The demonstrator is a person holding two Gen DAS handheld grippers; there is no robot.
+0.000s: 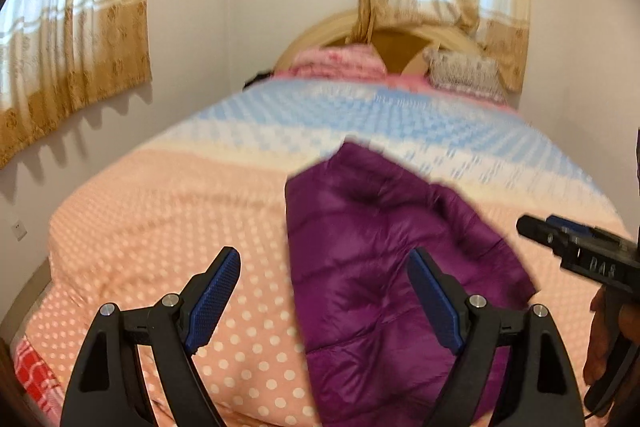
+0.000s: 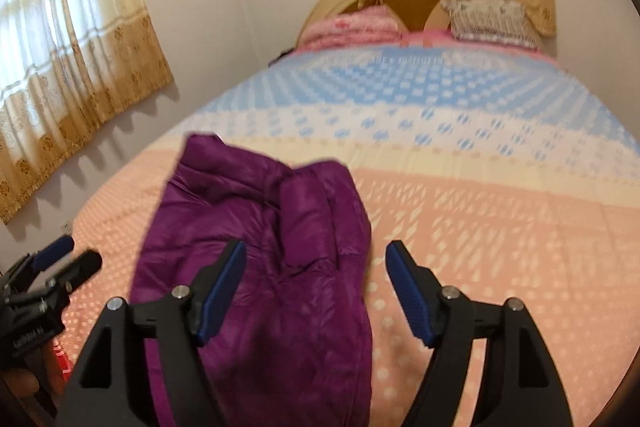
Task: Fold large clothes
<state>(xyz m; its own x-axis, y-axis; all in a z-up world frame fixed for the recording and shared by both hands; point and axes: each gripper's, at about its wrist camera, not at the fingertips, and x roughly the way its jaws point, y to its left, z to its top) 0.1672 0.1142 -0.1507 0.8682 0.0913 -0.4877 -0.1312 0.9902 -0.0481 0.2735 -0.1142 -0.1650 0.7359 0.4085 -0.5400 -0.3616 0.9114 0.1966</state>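
A purple padded jacket lies folded lengthwise on the bed, reaching toward the near edge; it also shows in the right wrist view. My left gripper is open and empty, hovering above the jacket's left edge. My right gripper is open and empty above the jacket's right side. The right gripper also shows at the right edge of the left wrist view. The left gripper shows at the lower left of the right wrist view.
The bed carries a polka-dot quilt in peach, cream and blue bands. Pillows and folded pink bedding lie by the headboard. Curtained windows are on the left and back walls.
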